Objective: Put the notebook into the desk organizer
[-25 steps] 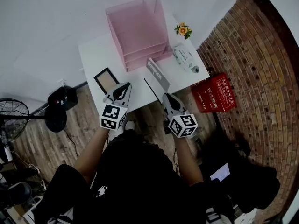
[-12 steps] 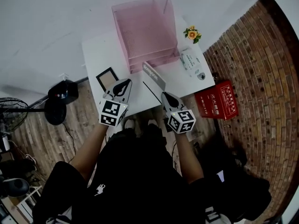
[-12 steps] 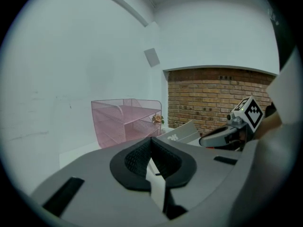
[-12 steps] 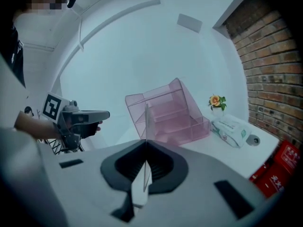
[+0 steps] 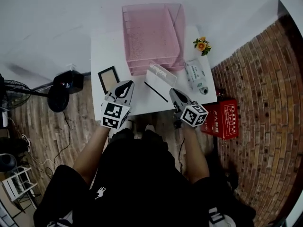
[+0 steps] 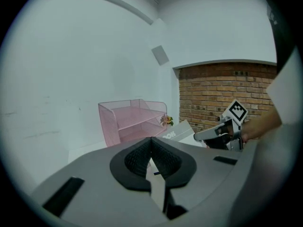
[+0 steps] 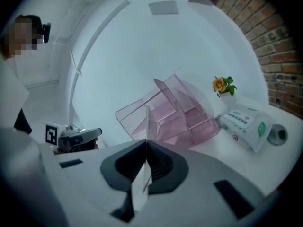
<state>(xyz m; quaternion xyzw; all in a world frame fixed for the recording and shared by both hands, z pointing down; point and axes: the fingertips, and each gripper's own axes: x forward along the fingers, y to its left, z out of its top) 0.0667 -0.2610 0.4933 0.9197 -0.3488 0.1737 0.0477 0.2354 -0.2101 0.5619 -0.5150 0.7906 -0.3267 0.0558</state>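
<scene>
**Gripper state.** My right gripper (image 5: 172,91) is clenched on 1 edge of the notebook (image 5: 161,74). In the right gripper view the cover runs edge-on between the pads. My left gripper (image 5: 127,85) is closed on nothing and hangs over the near edge of the white table (image 5: 106,56), beside a small picture frame (image 5: 109,79).

**Position of the notebook.** It is lifted and tilted, just in front of the pink mesh desk organizer (image 5: 151,32). It is not yet in any tier.

**Likely faults, as I judge them.**
1. The hold is on a thin edge only, so the notebook may pivot or slip out as I push it forward.
2. The tilt may catch the leading edge on a tier's front rim and jam there.
3. Nothing braces the organizer, so a jam could shove it back along the table.
4. A wide swing to the right could knock the wipes pack (image 5: 195,75) or the flower (image 5: 202,44).

**Legible writing.** The notebook cover carries pale lettering that I can read only in part. The wipes pack has green print, and the red box (image 5: 221,118) on the floor has light characters. Both are too small to read.
</scene>
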